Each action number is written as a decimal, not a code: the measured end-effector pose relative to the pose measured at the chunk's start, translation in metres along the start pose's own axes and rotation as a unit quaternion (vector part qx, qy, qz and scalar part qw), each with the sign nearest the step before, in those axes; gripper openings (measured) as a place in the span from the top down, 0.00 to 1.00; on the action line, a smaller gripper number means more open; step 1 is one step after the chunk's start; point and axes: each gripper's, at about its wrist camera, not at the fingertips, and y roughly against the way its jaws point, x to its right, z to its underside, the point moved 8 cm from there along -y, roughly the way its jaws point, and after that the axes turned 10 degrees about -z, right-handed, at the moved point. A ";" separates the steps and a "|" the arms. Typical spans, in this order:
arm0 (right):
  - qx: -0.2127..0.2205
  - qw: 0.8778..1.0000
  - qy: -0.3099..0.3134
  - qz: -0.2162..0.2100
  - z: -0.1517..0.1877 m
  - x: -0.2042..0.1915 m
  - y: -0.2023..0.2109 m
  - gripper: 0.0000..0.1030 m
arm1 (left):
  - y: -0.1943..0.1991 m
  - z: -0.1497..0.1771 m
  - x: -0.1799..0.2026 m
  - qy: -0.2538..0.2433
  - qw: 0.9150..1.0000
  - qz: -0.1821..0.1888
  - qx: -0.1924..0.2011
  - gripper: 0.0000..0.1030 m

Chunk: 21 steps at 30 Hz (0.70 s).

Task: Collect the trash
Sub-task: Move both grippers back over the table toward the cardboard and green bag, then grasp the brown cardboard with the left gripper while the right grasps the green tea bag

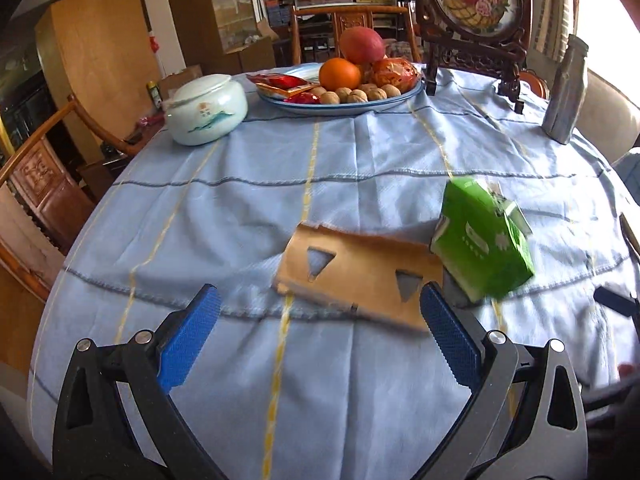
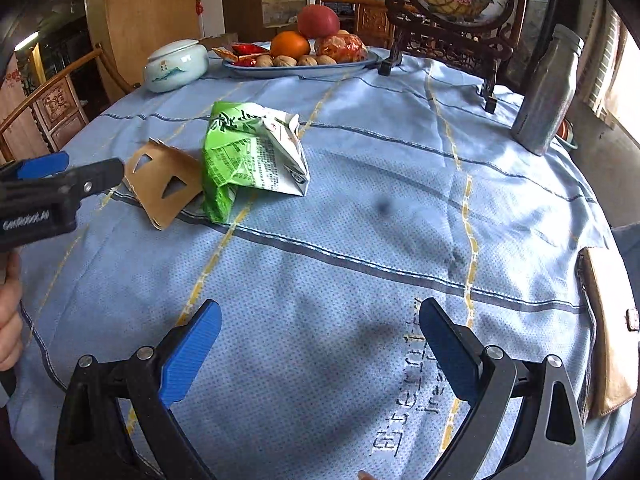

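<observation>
Near the middle of the worktop (image 2: pixel 360 240), on its pale blue cloth, lie the two pieces of trash: a flat brown cardboard piece (image 1: pixel 356 276) with triangular cut-outs, and a crumpled green carton (image 1: pixel 484 240) touching its edge at about 2 o'clock from it in the left wrist view. The left tool (image 1: pixel 320 332) stands wide open and empty, its right finger at the card's near corner; whether it touches the card I cannot tell. The right tool (image 2: pixel 320 344) is likewise spread wide, holding nothing, over bare cloth, with the trash well off at 11 o'clock.

Both pieces look light. The card seems stiff and thin and lies flat, so the fingers would likely need to pinch a raised edge or corner. The carton looks crushed and soft; its folded top ridge should give a better hold than its smooth sides, which may be slippery.

Motion blur smears the carton in the left wrist view, and its print is not readable there. A tan leather-like thing (image 2: pixel 612 332) at 3 o'clock is cut off by the frame edge; what it is I cannot say.
</observation>
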 end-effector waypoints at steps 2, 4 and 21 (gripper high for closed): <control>-0.004 1.000 -0.009 -0.008 0.001 0.003 -0.005 0.05 | -0.012 -0.015 0.008 -0.004 1.000 -0.003 -0.001 0.07; 0.002 1.000 -0.012 -0.011 -0.001 0.005 -0.006 0.04 | -0.022 -0.025 0.010 0.003 1.000 -0.005 -0.006 0.07; 0.002 1.000 -0.011 -0.010 -0.001 0.003 -0.007 0.04 | -0.032 0.052 -0.059 -0.033 0.995 0.007 -0.089 0.06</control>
